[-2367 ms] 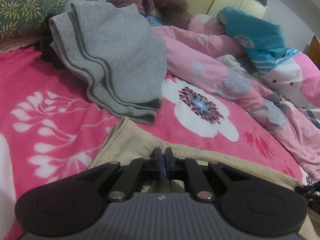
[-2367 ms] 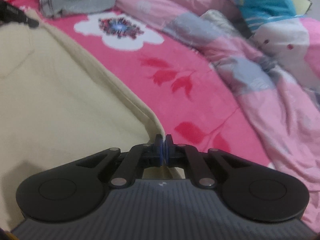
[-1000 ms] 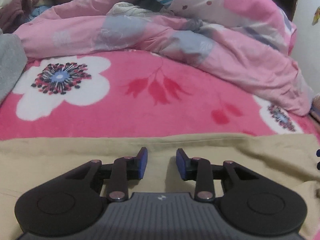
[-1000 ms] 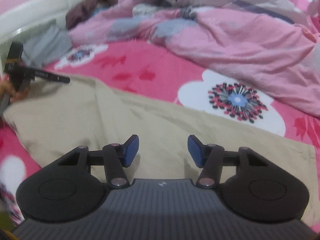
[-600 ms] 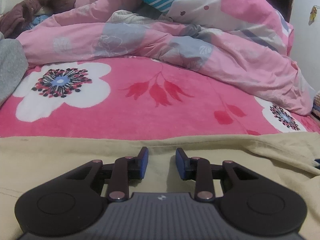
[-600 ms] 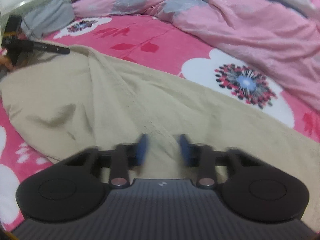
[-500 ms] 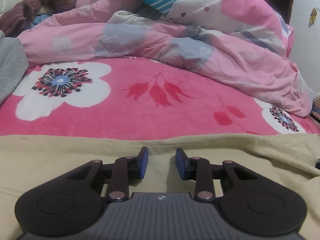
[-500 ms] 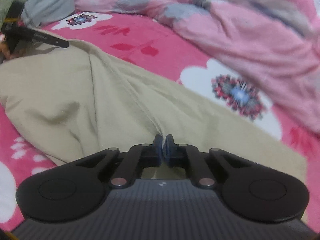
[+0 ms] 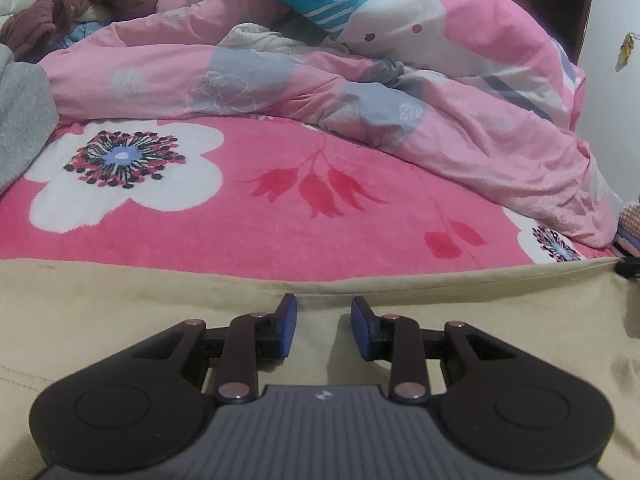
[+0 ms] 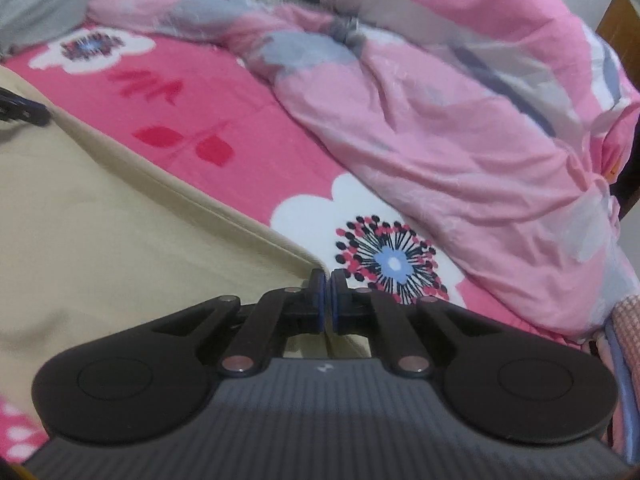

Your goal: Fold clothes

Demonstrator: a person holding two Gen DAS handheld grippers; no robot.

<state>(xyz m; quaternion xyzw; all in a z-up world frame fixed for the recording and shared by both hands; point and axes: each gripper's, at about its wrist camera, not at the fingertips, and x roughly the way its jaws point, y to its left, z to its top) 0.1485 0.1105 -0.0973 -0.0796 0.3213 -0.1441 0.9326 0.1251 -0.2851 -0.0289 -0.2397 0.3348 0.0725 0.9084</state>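
Beige garment [image 9: 120, 320]: I see it spread flat on the pink flowered blanket [image 9: 280, 220], filling the near part of both views; its hemmed far edge runs straight across the left wrist view and slants down to a corner in the right wrist view [image 10: 120, 240]. What kind of garment it is I cannot tell, since its near side is cut off by the gripper bodies.

Left gripper [image 9: 323, 326]: jaws partly apart, blue pads over the cloth just short of its far edge; nothing sits between them. Whether the fingertips touch the fabric I cannot tell.

Right gripper [image 10: 328, 280]: jaws closed together at the garment's corner, with the hem running right into the pads, so I read it as pinching that corner. The cloth inside the pinch is hidden.

Other gripper seen from the side: a dark tip shows at the left edge of the right wrist view and another at the right edge of the left wrist view, both cut off.

Pink quilt [image 9: 400, 92]: heaped along the far side of the bed, blurred in the right wrist view.

Grey folded cloth [image 9: 20, 128]: at the far left, mostly cropped.

Brown heap [image 9: 80, 0]: top left corner, too bunched to identify.
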